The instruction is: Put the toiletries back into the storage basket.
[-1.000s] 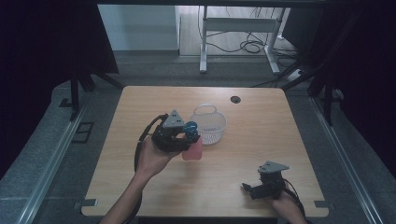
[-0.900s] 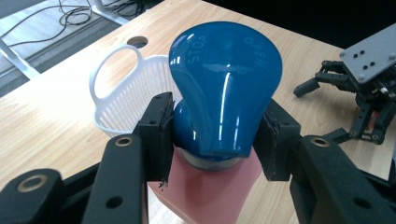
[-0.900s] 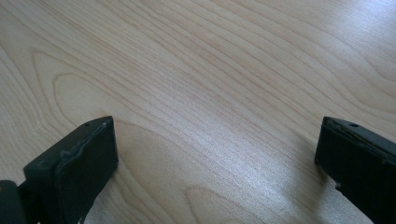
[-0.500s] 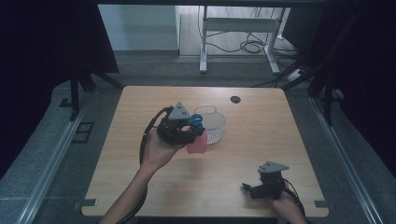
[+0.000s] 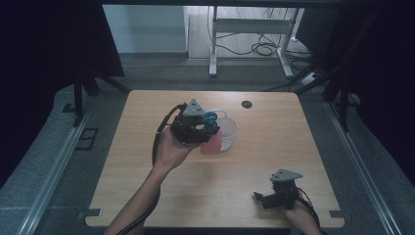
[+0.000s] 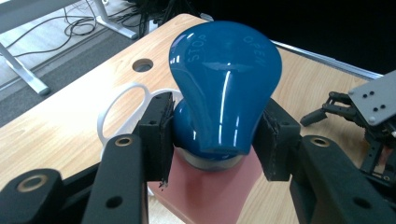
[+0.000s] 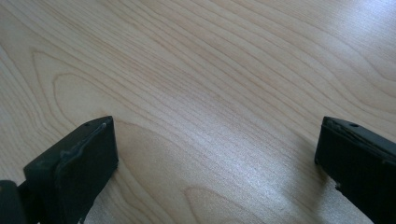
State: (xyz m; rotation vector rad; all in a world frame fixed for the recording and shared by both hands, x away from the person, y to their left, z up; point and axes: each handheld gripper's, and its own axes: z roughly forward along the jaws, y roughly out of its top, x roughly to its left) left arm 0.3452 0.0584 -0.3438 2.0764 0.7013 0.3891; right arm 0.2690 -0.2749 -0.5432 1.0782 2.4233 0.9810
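A pink bottle (image 5: 211,143) with a glossy blue pump top (image 5: 211,117) hangs above the table's middle, tilted. My left gripper (image 5: 208,128) is shut on it. In the left gripper view the pads (image 6: 161,130) press both sides of the blue top (image 6: 224,70), which reads STOP and OPEN, with the pink body (image 6: 210,191) below. Just behind the bottle stands a white mesh basket (image 5: 228,129). My right gripper (image 5: 259,198) rests near the table's front right corner, and its jaws (image 7: 215,154) stand wide open over bare wood.
The light wooden table (image 5: 274,147) has a round cable hole (image 5: 246,104) near its far edge. Dark curtains flank both sides. A white desk frame and cables lie on the floor beyond the table.
My left gripper has carried the bottle up and to the right, closer to the white basket. The right gripper has stayed put.
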